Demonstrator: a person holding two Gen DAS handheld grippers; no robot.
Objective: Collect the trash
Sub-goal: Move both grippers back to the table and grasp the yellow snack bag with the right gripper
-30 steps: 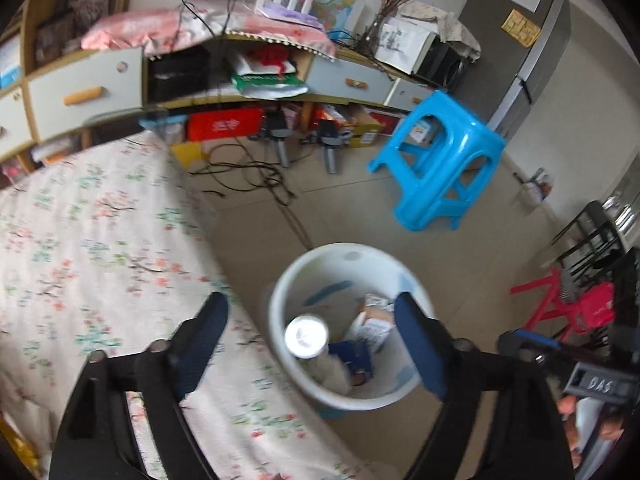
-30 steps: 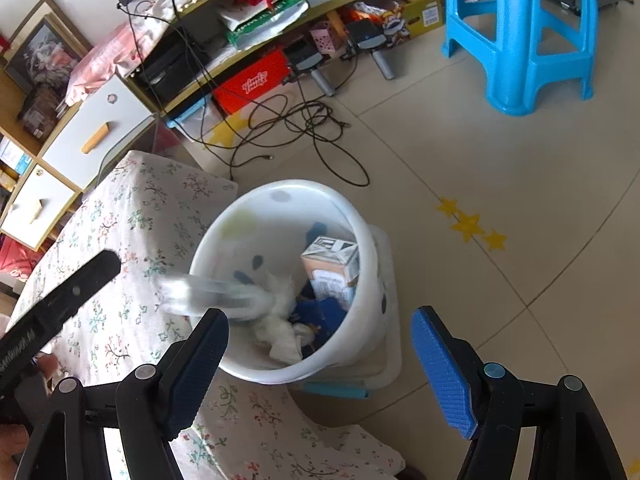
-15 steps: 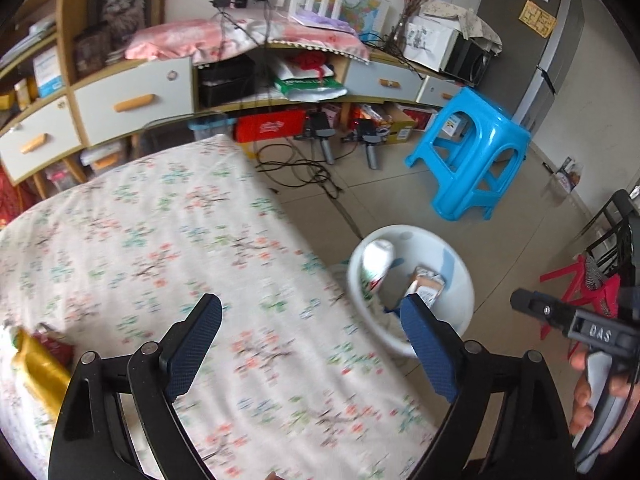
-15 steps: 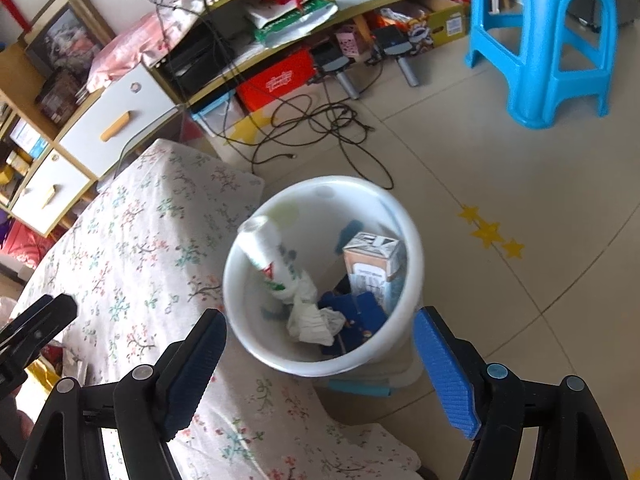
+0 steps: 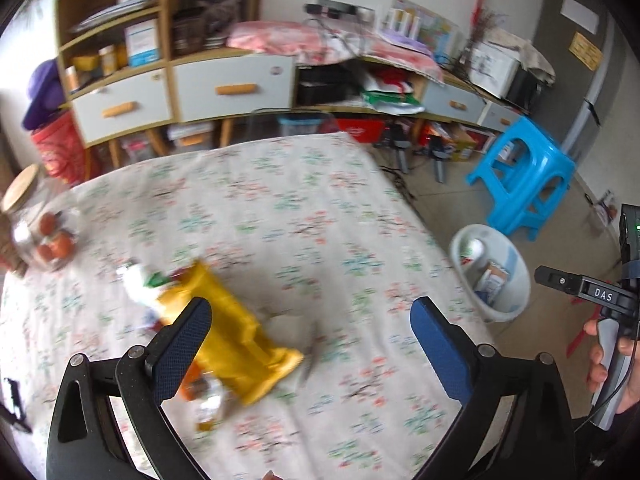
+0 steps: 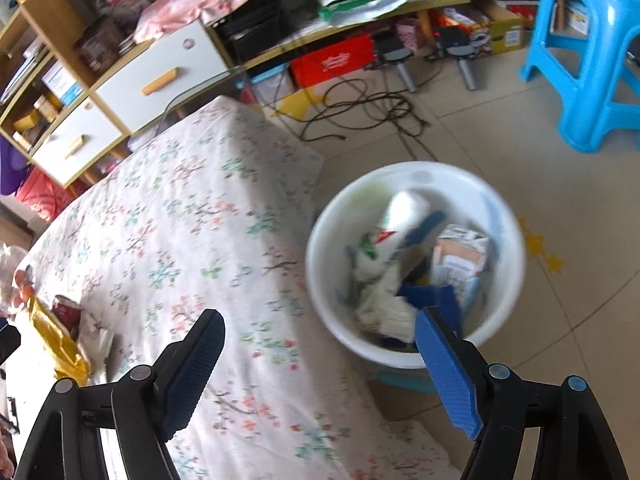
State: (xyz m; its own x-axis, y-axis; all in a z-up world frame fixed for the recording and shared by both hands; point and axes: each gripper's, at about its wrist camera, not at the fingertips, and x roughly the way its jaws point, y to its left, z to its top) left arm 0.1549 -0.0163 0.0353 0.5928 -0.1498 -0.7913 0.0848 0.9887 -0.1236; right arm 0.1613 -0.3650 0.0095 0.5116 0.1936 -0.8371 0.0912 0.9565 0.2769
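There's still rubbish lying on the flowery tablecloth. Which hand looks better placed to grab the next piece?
Probably the left. The left gripper is open right over the yellow bag and the wrappers beside it. The right gripper is open too, but sits by the white bin, away from that pile.

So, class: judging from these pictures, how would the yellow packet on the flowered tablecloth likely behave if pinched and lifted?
The yellow packet looks like thin, creased film, so it would probably flop and crumple rather than hold its shape. It lies fairly flat, so it seems light and unlikely to roll. Its glossy surface may slip in the open left tool.
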